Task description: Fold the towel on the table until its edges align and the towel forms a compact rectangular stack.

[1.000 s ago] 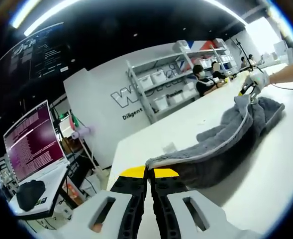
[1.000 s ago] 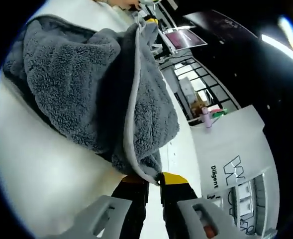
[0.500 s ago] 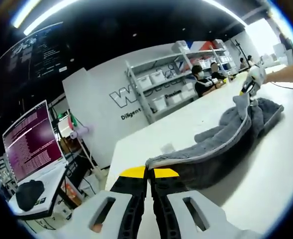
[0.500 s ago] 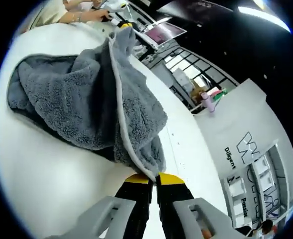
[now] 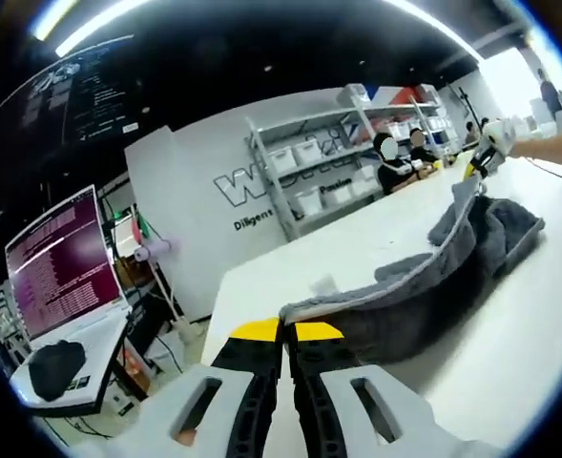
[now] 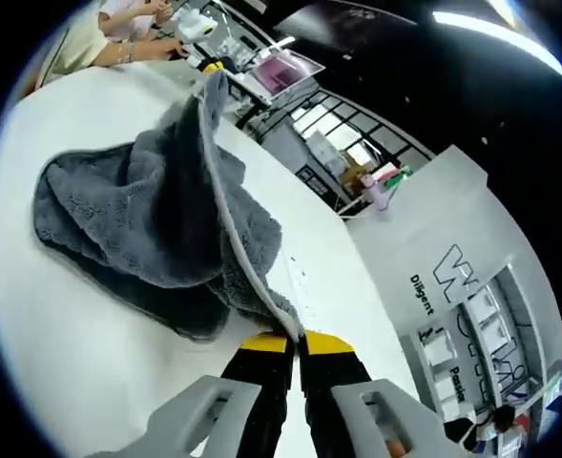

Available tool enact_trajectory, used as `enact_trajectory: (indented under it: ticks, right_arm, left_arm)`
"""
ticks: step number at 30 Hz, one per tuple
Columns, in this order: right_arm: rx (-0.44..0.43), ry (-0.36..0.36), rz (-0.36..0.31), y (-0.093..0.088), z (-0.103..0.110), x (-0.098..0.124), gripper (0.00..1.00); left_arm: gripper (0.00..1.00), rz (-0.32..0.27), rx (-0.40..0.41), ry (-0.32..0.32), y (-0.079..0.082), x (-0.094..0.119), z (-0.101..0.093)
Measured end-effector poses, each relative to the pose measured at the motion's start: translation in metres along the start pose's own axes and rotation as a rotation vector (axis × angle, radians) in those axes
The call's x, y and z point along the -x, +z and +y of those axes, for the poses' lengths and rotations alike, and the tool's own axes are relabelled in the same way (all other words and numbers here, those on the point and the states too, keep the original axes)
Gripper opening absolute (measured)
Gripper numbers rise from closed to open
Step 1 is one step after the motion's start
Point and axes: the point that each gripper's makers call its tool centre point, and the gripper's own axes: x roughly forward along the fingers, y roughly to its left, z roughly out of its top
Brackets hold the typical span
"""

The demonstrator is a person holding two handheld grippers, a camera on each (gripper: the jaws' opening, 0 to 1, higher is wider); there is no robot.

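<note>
A fluffy grey towel (image 5: 424, 291) with a pale piped edge lies bunched on the white table (image 5: 509, 353). In the left gripper view my left gripper (image 5: 287, 331) is shut on one corner of its hem, and the edge runs taut to the far corner, where the right gripper (image 5: 474, 170) holds it up. In the right gripper view my right gripper (image 6: 295, 341) is shut on the towel (image 6: 137, 224) corner; the hem rises to the left gripper (image 6: 211, 67) at the far end. The towel's middle sags onto the table (image 6: 71, 353).
A laptop (image 5: 56, 262) with a purple screen sits on a side desk at left. White shelves (image 5: 309, 167) with bins stand against the back wall, with seated people (image 5: 390, 157) near them. A person's arms (image 6: 133, 29) show behind the towel.
The two held corners have drawn further apart, pulling the towel's top edge straighter and stretching the towel longer and flatter on the table. Both grippers stay shut on their corners.
</note>
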Motion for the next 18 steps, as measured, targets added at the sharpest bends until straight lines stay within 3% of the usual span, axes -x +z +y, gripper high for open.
enact_trajectory:
  ticks: [12,18]
  right_arm:
    - [0.049,-0.095,0.048,0.019,-0.04,0.055,0.0]
    - [0.048,-0.133,0.069,0.034,-0.056,0.079,0.0]
  left_arm:
    - [0.01,-0.05,-0.024,-0.039,0.038,-0.006,0.0]
    - [0.01,-0.082,-0.057,-0.04,0.07,-0.007,0.006]
